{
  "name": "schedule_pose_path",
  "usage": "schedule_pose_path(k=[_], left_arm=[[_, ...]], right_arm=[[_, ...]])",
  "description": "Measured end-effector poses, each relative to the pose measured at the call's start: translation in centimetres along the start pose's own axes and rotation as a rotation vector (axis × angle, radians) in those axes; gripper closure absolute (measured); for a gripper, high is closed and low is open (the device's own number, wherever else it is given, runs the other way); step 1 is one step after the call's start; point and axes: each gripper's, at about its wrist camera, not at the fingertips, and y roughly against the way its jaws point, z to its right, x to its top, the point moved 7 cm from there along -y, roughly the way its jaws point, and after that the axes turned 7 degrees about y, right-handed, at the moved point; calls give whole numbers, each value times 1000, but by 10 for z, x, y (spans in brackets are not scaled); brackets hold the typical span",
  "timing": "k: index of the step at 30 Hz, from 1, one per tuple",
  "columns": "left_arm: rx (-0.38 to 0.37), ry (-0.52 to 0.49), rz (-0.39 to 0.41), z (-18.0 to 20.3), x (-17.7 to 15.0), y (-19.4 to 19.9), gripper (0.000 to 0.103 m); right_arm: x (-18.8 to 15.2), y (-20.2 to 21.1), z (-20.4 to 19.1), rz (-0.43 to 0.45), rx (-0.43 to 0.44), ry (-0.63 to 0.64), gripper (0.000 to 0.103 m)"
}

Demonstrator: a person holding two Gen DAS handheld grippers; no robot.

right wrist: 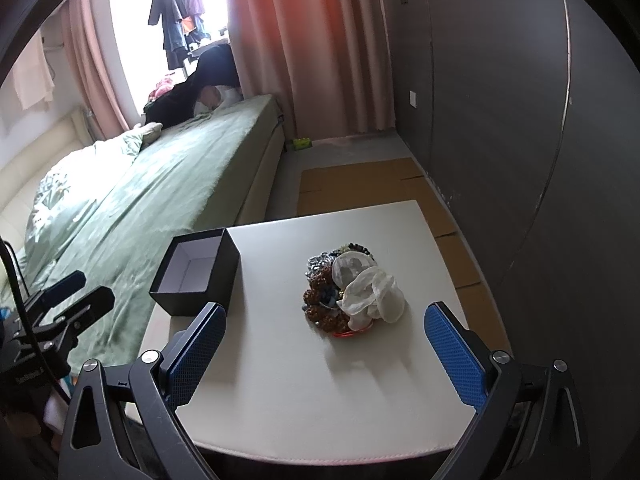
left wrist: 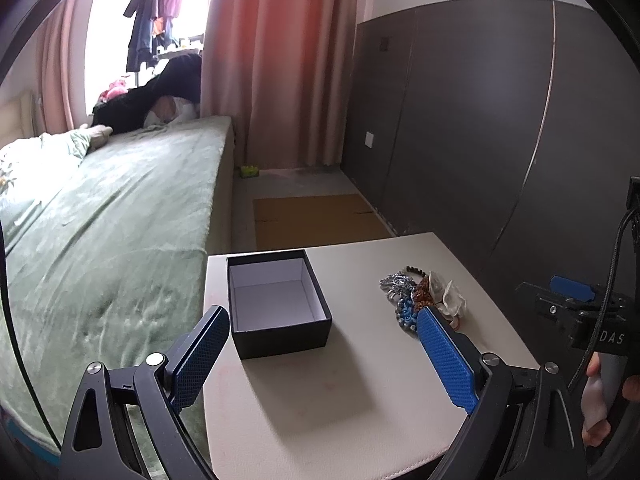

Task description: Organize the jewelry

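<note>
An open dark box (left wrist: 278, 300) with a white, empty inside stands on the left part of a white table (left wrist: 340, 392). It also shows in the right wrist view (right wrist: 196, 272). A pile of jewelry (right wrist: 348, 290) with beaded bracelets, silver pieces and a white cloth pouch lies at the table's middle right; it also shows in the left wrist view (left wrist: 424, 298). My left gripper (left wrist: 322, 316) is open and empty, above the table just in front of the box. My right gripper (right wrist: 326, 316) is open and empty, just in front of the pile.
A bed with a green cover (left wrist: 104, 216) runs along the table's left side. A dark wall panel (left wrist: 460, 120) stands to the right. Flat cardboard (right wrist: 360, 188) lies on the floor beyond the table. Pink curtains (right wrist: 312, 40) hang at the back.
</note>
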Motion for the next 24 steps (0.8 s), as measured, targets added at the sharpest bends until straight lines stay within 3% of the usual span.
schedule_pose_path(k=[18, 24], left_arm=[[-7, 33, -1, -7, 10, -6, 8], [-36, 66, -10, -6, 17, -19, 8]], right_arm=[[5, -5, -1, -2, 60, -55, 3], [9, -15, 12, -24, 85, -143, 3]])
